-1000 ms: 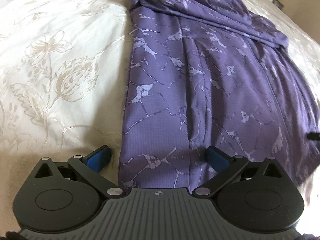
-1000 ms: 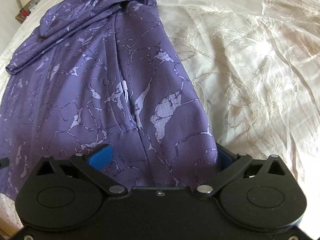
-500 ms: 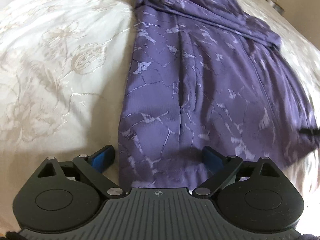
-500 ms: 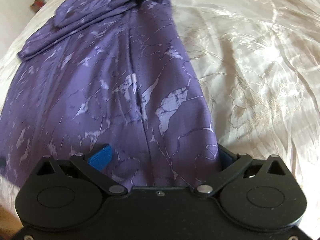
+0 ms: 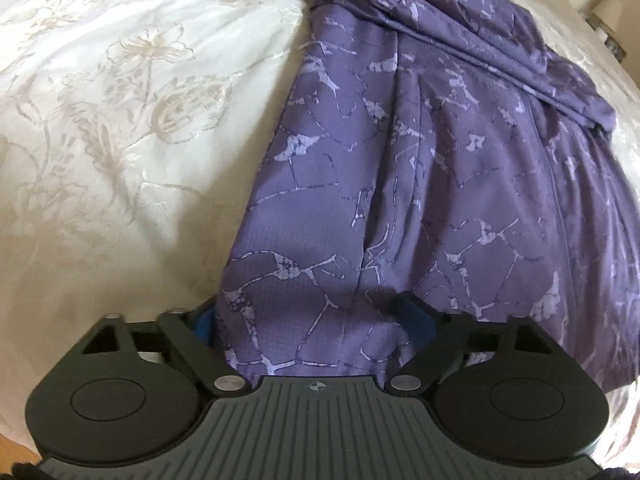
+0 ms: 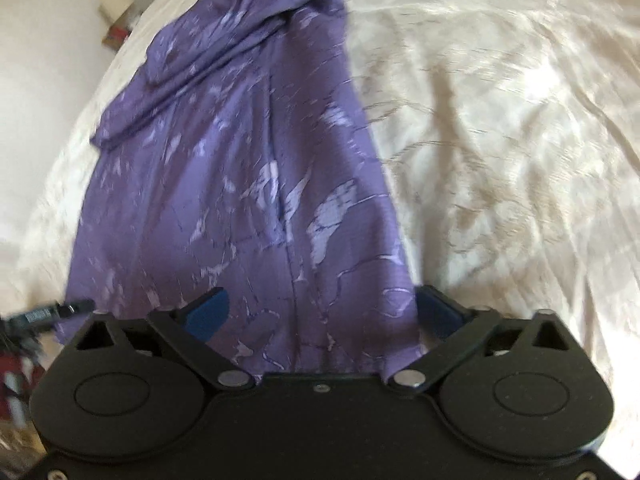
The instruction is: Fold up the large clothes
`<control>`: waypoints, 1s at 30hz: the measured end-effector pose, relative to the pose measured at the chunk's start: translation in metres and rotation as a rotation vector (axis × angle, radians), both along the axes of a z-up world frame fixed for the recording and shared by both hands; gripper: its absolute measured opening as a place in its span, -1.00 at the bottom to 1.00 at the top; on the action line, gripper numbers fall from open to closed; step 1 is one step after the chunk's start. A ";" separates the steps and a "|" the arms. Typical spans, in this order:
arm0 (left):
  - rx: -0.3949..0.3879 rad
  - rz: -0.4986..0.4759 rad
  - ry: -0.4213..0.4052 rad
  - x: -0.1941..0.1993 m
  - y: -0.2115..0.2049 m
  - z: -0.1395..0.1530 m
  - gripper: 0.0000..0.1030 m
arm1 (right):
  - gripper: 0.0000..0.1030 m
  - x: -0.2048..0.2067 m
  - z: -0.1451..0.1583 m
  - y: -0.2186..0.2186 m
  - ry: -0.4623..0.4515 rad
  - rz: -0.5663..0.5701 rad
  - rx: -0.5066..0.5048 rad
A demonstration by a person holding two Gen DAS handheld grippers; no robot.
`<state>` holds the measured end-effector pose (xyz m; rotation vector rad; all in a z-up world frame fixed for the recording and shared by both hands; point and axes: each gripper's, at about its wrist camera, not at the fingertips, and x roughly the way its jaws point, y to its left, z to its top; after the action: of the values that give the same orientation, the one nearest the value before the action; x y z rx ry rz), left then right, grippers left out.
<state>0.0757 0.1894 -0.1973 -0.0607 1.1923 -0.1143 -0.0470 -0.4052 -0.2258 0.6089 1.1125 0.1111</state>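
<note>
Garment [image 5: 420, 184] nearer — seemingly between fingers [image 5: 414, 314]

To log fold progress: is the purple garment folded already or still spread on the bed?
Mostly spread: the garment lies lengthwise on the bedspread, only its far end bunched. Near end sits between both grippers' wide-apart fingers.

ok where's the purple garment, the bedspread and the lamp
purple garment [image 5: 420, 184], left wrist view, middle of the flat patterned cloth
bedspread [image 5: 132, 92], left wrist view, bare flowered part left of the cloth
lamp [image 6: 116, 0], right wrist view, pale shade, blurred
</note>
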 end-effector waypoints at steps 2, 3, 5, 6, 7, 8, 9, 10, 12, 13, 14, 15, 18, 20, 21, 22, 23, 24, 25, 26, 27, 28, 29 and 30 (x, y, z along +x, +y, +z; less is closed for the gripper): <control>-0.024 0.010 -0.007 -0.003 0.003 0.005 0.11 | 0.14 -0.005 0.003 -0.009 0.013 -0.031 0.035; -0.033 0.009 -0.010 -0.003 0.003 0.007 -0.07 | -0.21 -0.006 0.002 -0.013 0.024 -0.035 0.056; -0.044 -0.009 -0.018 -0.006 0.002 0.013 -0.47 | -0.47 -0.011 0.003 -0.017 0.028 -0.024 0.106; -0.045 -0.013 -0.023 -0.007 0.001 0.016 -0.64 | -0.62 -0.014 0.005 -0.017 0.018 -0.013 0.113; -0.048 -0.014 -0.028 -0.008 0.000 0.020 -0.67 | -0.64 -0.014 0.008 -0.017 0.006 -0.007 0.116; -0.063 -0.011 -0.033 -0.009 0.001 0.023 -0.74 | -0.70 -0.014 0.012 -0.019 -0.003 -0.019 0.135; -0.081 0.000 -0.036 -0.009 0.003 0.027 -0.78 | -0.74 -0.011 0.013 -0.019 -0.012 -0.039 0.167; -0.107 0.021 -0.038 -0.009 0.007 0.031 -0.79 | -0.75 -0.013 0.017 -0.022 -0.028 -0.061 0.206; -0.193 0.078 -0.047 -0.007 0.018 0.040 -0.89 | -0.76 -0.016 0.027 -0.027 -0.058 -0.089 0.242; -0.231 0.113 -0.061 -0.006 0.025 0.047 -0.89 | -0.77 -0.016 0.032 -0.030 -0.072 -0.102 0.258; -0.257 0.139 -0.071 -0.004 0.030 0.053 -0.89 | -0.77 -0.016 0.038 -0.033 -0.086 -0.123 0.279; -0.285 0.157 -0.084 -0.001 0.036 0.060 -0.89 | -0.77 -0.014 0.043 -0.036 -0.100 -0.141 0.297; -0.344 0.175 -0.128 0.011 0.046 0.081 -0.89 | -0.77 -0.004 0.060 -0.044 -0.153 -0.182 0.326; -0.380 0.171 -0.160 0.023 0.050 0.095 -0.89 | -0.77 0.008 0.071 -0.047 -0.189 -0.221 0.342; -0.400 0.170 -0.176 0.029 0.051 0.102 -0.89 | -0.77 0.015 0.076 -0.048 -0.206 -0.242 0.351; -0.420 0.169 -0.193 0.037 0.051 0.108 -0.89 | -0.77 0.023 0.081 -0.050 -0.226 -0.262 0.357; -0.444 0.172 -0.213 0.043 0.051 0.115 -0.89 | -0.77 0.031 0.086 -0.051 -0.243 -0.278 0.360; -0.467 0.174 -0.230 0.052 0.051 0.120 -0.89 | -0.77 0.040 0.090 -0.053 -0.261 -0.293 0.363; -0.490 0.176 -0.247 0.063 0.049 0.125 -0.89 | -0.77 0.049 0.094 -0.054 -0.278 -0.307 0.369; -0.511 0.175 -0.265 0.075 0.046 0.131 -0.89 | -0.77 0.059 0.099 -0.057 -0.298 -0.325 0.376; -0.527 0.173 -0.279 0.085 0.045 0.136 -0.89 | -0.77 0.070 0.103 -0.059 -0.314 -0.340 0.381; -0.542 0.170 -0.291 0.098 0.042 0.140 -0.89 | -0.77 0.081 0.106 -0.061 -0.330 -0.354 0.387; -0.559 0.166 -0.303 0.112 0.040 0.143 -0.88 | -0.77 0.095 0.110 -0.062 -0.347 -0.368 0.392; -0.574 0.161 -0.309 0.125 0.037 0.144 -0.88 | -0.77 0.106 0.113 -0.065 -0.360 -0.379 0.393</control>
<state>0.2011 0.2268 -0.0529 -0.6201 0.8122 -0.3105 0.0593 -0.4704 -0.1131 1.0952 0.6130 0.1068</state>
